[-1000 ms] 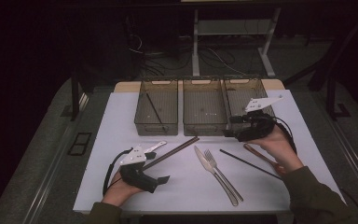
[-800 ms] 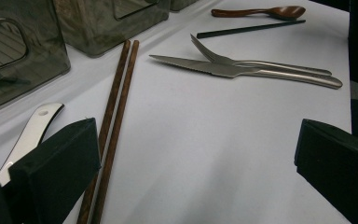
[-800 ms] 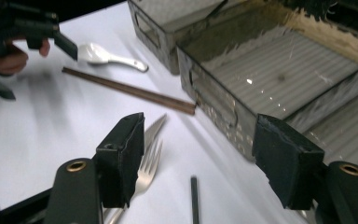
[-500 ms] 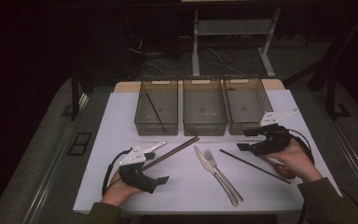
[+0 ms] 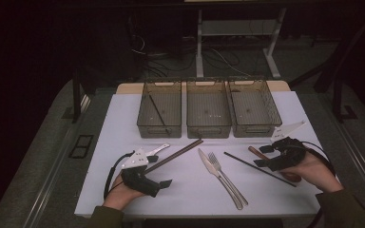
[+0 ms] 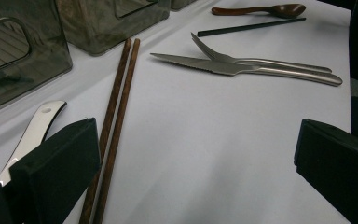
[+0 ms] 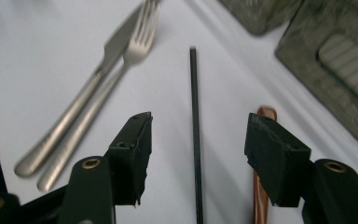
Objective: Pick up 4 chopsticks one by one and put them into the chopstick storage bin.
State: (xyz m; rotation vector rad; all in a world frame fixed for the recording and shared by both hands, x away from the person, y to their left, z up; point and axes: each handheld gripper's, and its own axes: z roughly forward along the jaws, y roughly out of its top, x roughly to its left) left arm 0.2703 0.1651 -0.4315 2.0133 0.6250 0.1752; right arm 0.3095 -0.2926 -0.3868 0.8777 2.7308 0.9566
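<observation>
On the white table [image 5: 123, 190], three grey bins [image 5: 208, 114] stand in a row. The right gripper [image 7: 196, 140] has just been closing, yet its jaws stand apart over the black chopstick [image 7: 194, 116], not touching it. The left gripper [image 6: 191, 154] rests open; its jaw hides part of the brown chopsticks [image 6: 119, 93]. The wooden spoon [image 7: 260, 200] is half hidden.

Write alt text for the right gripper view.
The right gripper hovers with its two black jaws open on either side of a thin black chopstick lying on the white table, not touching it. A brown wooden spoon handle lies under the right jaw; a knife and fork lie left.
</observation>
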